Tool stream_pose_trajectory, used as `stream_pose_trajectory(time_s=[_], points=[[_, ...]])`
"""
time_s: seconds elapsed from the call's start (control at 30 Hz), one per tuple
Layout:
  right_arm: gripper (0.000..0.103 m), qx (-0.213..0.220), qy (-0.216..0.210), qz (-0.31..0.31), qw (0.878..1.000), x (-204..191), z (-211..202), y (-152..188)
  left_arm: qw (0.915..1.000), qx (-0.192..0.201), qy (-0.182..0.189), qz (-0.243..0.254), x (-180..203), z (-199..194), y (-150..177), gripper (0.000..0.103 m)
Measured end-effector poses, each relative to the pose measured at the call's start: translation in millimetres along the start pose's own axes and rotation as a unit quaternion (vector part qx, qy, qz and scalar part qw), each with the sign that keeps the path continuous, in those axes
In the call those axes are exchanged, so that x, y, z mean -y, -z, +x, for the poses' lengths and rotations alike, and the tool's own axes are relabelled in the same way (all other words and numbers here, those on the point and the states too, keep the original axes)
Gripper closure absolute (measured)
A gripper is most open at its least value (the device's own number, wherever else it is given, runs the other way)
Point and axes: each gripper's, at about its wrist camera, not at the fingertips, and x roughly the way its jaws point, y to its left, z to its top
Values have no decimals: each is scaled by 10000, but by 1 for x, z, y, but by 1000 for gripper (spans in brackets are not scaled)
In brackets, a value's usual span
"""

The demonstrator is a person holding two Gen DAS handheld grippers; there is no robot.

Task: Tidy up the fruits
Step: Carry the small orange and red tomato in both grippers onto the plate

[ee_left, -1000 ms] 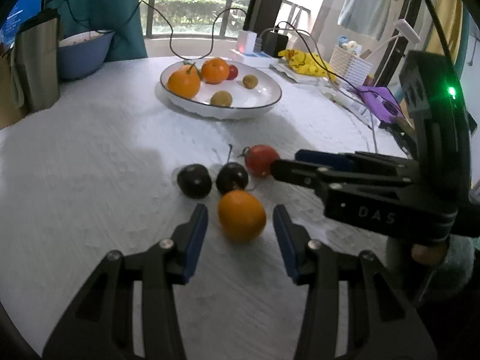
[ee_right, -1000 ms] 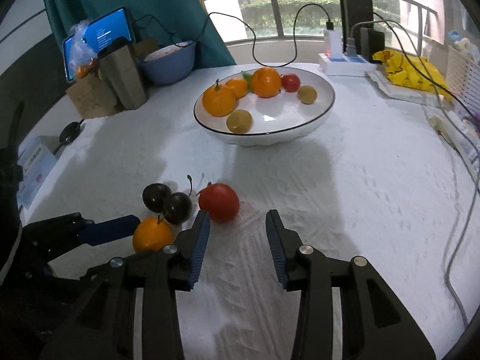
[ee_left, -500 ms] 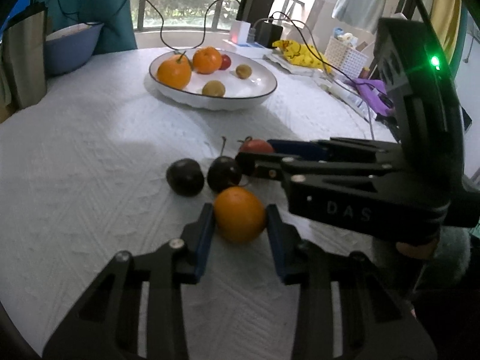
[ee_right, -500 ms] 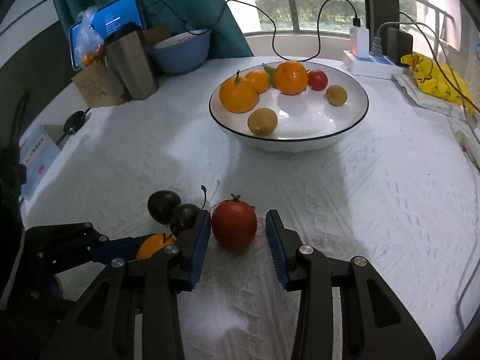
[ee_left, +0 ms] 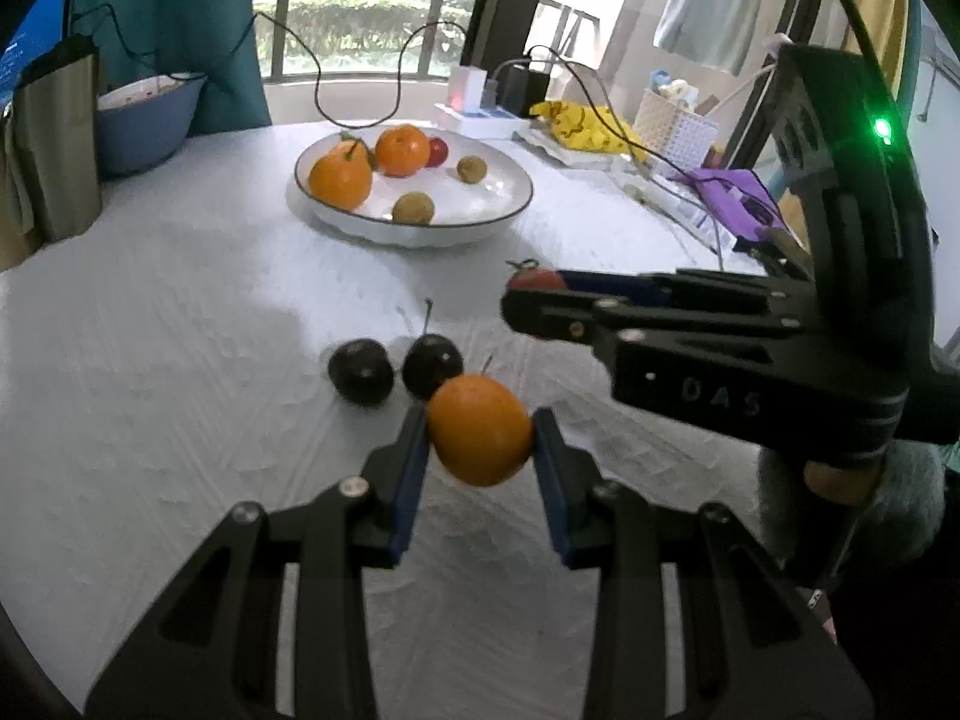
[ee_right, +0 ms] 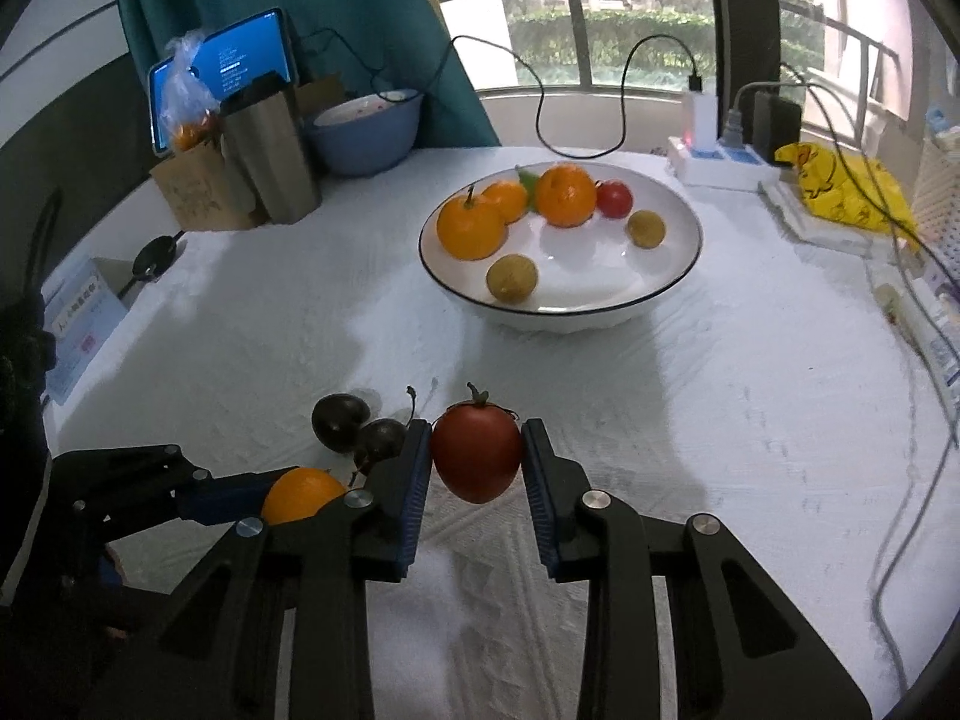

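Note:
My left gripper [ee_left: 480,441] is shut on an orange [ee_left: 480,438] and holds it just above the white tablecloth. My right gripper [ee_right: 477,456] is shut on a red tomato [ee_right: 477,450], also slightly raised; the tomato shows in the left wrist view [ee_left: 536,279] behind the right gripper's fingers. Two dark plums [ee_left: 361,371] [ee_left: 431,366] lie on the cloth just beyond the orange, and show in the right wrist view [ee_right: 339,421] [ee_right: 379,441]. A white bowl [ee_right: 660,294] at the table's middle holds oranges, a small red fruit and two brownish fruits.
A blue bowl [ee_right: 366,132], a steel tumbler [ee_right: 273,156], a paper bag and a tablet [ee_right: 225,69] stand at the far left. A power strip [ee_right: 717,159] with cables, a yellow bag [ee_right: 840,186] and a white basket [ee_left: 675,126] crowd the right edge.
Both grippers closed on their fruits, the left on the orange and the right on the tomato, and lifted them slightly. The plums stayed put.

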Motion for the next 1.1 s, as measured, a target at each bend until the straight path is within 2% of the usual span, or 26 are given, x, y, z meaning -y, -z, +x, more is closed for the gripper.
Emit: stream_pose_trajectory(time_s=[0.5,0.93,1.1], points=[[71,342,260,9,9991,16,-34,-10,9995,169,-127,217,14,-11,-25,67],[71,676,537,-60,9962,29,-56,-30,9983,376,-222,374,18,-8,-61,67],[71,731,799,-33,9941,39,-61,-40,9980,425,-216,422,17,-2,-76,67]])
